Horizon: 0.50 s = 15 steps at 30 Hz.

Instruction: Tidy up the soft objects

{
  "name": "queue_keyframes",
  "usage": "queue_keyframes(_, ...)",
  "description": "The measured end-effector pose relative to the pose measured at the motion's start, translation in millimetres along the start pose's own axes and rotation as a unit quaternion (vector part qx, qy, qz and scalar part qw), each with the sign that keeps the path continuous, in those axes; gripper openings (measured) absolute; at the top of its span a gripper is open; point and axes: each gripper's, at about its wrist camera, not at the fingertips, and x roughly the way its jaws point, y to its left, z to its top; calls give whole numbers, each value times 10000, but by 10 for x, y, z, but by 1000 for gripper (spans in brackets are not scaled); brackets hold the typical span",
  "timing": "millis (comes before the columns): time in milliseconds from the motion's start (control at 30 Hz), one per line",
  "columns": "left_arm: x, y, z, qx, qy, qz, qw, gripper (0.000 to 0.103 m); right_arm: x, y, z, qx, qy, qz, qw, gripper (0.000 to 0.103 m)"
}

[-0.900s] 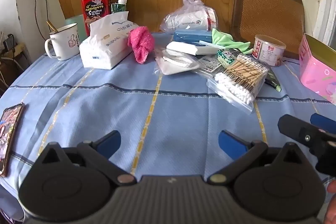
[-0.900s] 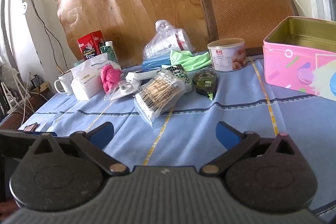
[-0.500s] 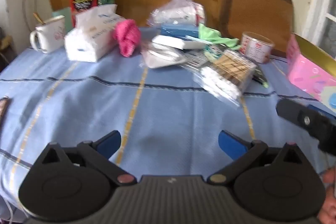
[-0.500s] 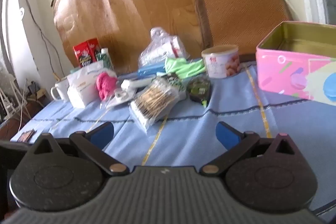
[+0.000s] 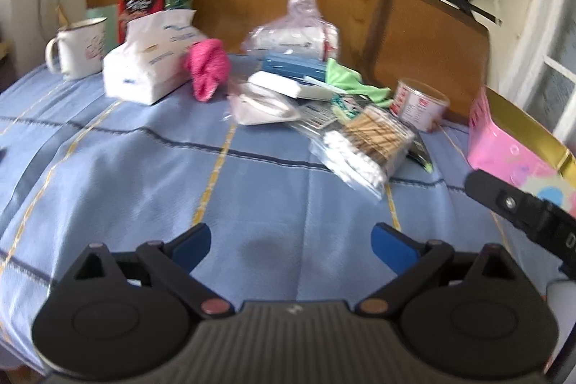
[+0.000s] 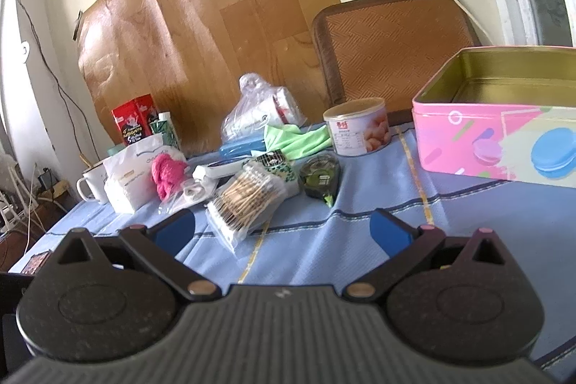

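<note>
Both tongs were spread wide, nothing between the pads. Left tongs (image 5: 291, 242) hovered over bare blue cloth on the worktop (image 5: 273, 189); right tongs (image 6: 282, 231) hovered low over the same cloth, pointing at the pile. Soft stuff sat mid-worktop: pink knit cloth (image 6: 165, 174) leaned against the tissue pack (image 6: 131, 175), green cloth (image 6: 293, 137) lay behind the bag of cotton swabs (image 6: 244, 198), just beside the round can (image 6: 356, 131). Pink tin (image 6: 504, 121) stood open at the right edge, well apart from the pile. White mug (image 5: 80, 47) sat far left. Left view was motion-blurred.
</note>
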Motion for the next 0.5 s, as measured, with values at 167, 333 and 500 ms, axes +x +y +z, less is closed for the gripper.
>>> queue_keyframes(167, -64, 7, -33, 56, -459, 177, 9988, 99, 17, 14, -12, -52, 64, 33, 10000, 103)
queue_keyframes(333, -101, 20, -10, 182, -774, 386, 9961, 100, 16, 32, -10, -110, 61, 79, 9999, 103)
queue_keyframes(500, -16, 22, 3, 497, -583, 811, 9938, 100, 25, 71, -20, -241, 77, 170, 9995, 103)
